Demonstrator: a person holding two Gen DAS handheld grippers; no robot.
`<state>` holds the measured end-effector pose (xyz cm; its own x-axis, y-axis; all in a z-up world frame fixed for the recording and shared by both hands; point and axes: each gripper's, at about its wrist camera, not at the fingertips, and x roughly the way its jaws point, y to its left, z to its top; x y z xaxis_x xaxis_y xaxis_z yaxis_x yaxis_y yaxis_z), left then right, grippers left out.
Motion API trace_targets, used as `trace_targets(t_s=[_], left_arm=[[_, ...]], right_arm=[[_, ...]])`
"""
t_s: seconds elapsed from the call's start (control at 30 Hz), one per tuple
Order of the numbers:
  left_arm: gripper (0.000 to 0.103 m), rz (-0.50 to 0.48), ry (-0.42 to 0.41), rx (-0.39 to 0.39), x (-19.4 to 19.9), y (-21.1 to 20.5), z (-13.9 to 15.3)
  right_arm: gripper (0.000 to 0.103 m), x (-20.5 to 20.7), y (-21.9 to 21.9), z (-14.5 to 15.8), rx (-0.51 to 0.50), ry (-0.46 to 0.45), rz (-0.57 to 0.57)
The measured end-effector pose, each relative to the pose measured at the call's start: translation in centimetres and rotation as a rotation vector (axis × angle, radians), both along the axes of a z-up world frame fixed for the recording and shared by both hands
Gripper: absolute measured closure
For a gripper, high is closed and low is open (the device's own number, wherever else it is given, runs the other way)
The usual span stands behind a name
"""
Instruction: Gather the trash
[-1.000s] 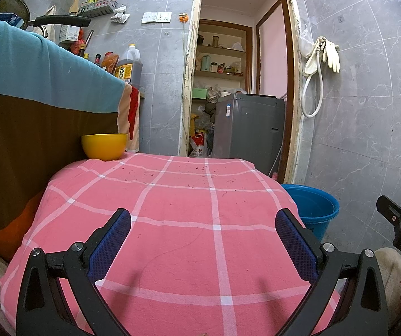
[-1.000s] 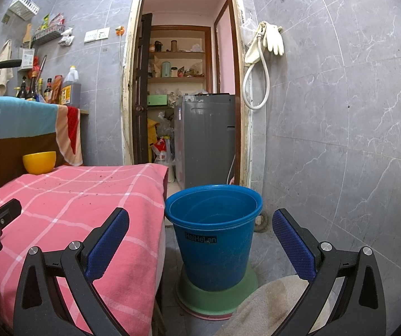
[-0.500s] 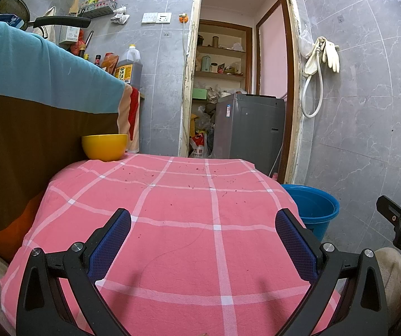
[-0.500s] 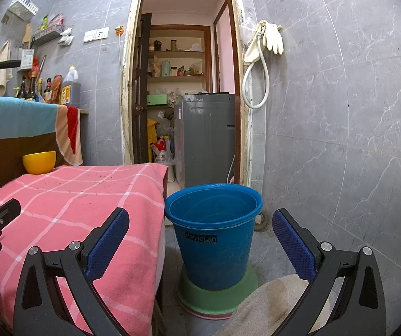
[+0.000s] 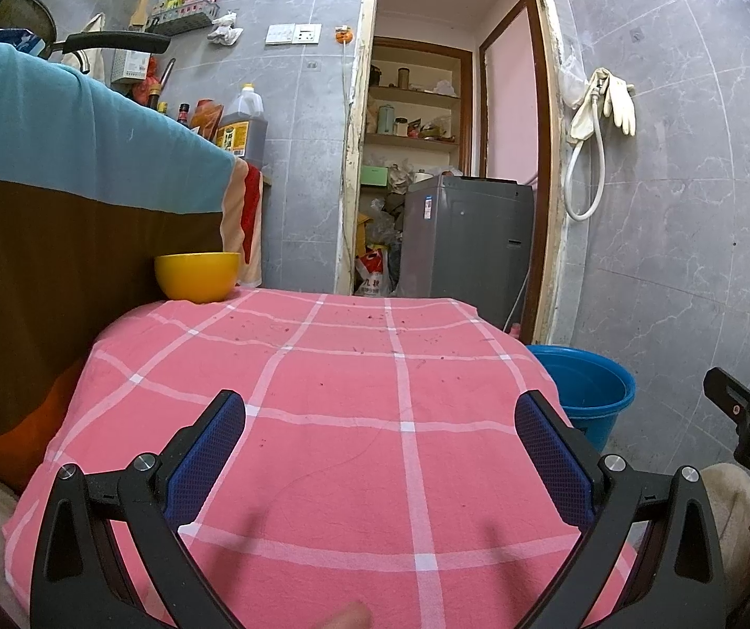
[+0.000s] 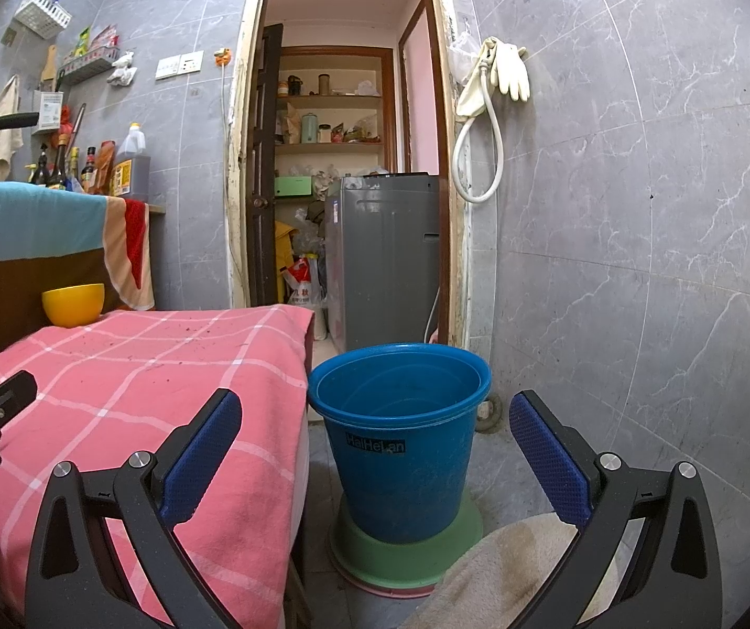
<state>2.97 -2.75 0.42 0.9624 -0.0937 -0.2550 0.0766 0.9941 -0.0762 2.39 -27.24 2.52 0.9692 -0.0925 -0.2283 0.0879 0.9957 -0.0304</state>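
Observation:
My left gripper (image 5: 380,406) is open over the near part of a table covered with a pink checked cloth (image 5: 333,367), nothing between its blue pads. Small dark crumbs (image 5: 375,317) speckle the cloth towards its far edge. My right gripper (image 6: 375,409) is open too, held off the table's right side and facing a blue bucket (image 6: 401,440) that stands on a green base (image 6: 406,558) on the floor. The bucket (image 5: 589,393) also shows beside the table in the left wrist view. No larger piece of trash is visible on the cloth.
A yellow bowl (image 5: 197,277) sits at the table's far left corner, against a blue-and-brown draped cloth (image 5: 60,199). Beyond is a doorway with a grey washing machine (image 5: 466,241). Grey tiled wall (image 6: 637,262) closes the right side. A beige mat (image 6: 500,571) lies on the floor.

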Motion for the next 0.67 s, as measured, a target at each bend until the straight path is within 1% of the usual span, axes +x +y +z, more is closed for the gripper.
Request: trace_targets(t_s=[0.37, 0.67], left_arm=[[0.002, 0.019, -0.014, 0.03, -0.03, 0.37, 0.32], [0.002, 0.022, -0.012, 0.029, 0.16, 0.8, -0.04]], right_arm=[[0.0, -0.12, 0.07, -0.01, 0.0, 0.0, -0.001], [0.0, -0.08, 0.08, 0.03, 0.001, 0.001, -0.001]])
